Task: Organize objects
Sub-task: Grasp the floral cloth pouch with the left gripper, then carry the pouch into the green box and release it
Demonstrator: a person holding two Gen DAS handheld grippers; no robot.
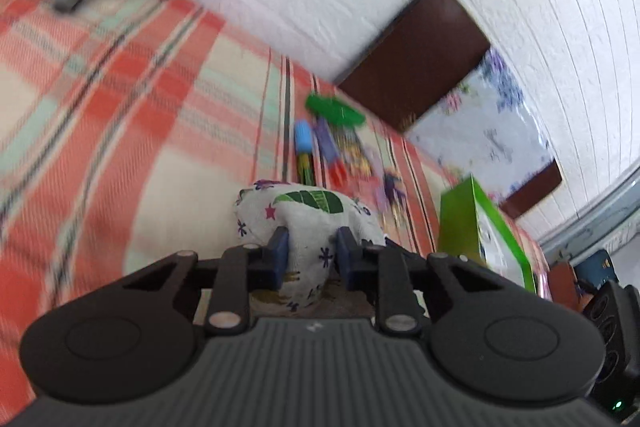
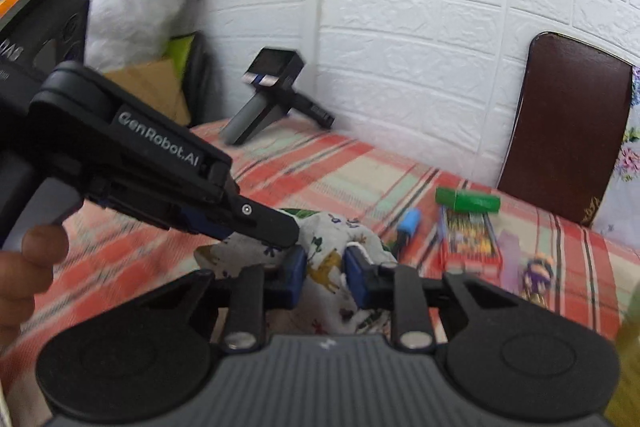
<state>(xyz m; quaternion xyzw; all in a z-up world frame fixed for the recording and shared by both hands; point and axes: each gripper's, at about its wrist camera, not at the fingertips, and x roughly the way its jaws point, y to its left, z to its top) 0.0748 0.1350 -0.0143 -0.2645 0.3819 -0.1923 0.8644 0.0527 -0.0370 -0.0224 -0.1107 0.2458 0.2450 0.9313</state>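
Note:
A white cloth pouch [image 1: 308, 211] printed with stars, leaves and animals lies bunched on the red plaid cover [image 1: 120, 107]. In the left wrist view my left gripper [image 1: 312, 257] is shut on the pouch, its blue pads pinching a fold. In the right wrist view my right gripper [image 2: 326, 279] is shut on another fold of the same pouch [image 2: 332, 239]. There the left gripper [image 2: 276, 231] comes in from the left and meets the cloth just beyond my right pads. A hand [image 2: 24, 267] shows at the left edge.
Beyond the pouch lie a green block [image 2: 468, 201], a blue-capped marker [image 2: 410, 223], a colourful flat pack [image 2: 468, 239] and a purple toy [image 2: 536, 271]. A green box [image 1: 476, 227] stands to the right. A black handled device [image 2: 272, 87] and a brown board [image 2: 568, 131] stand against the white wall.

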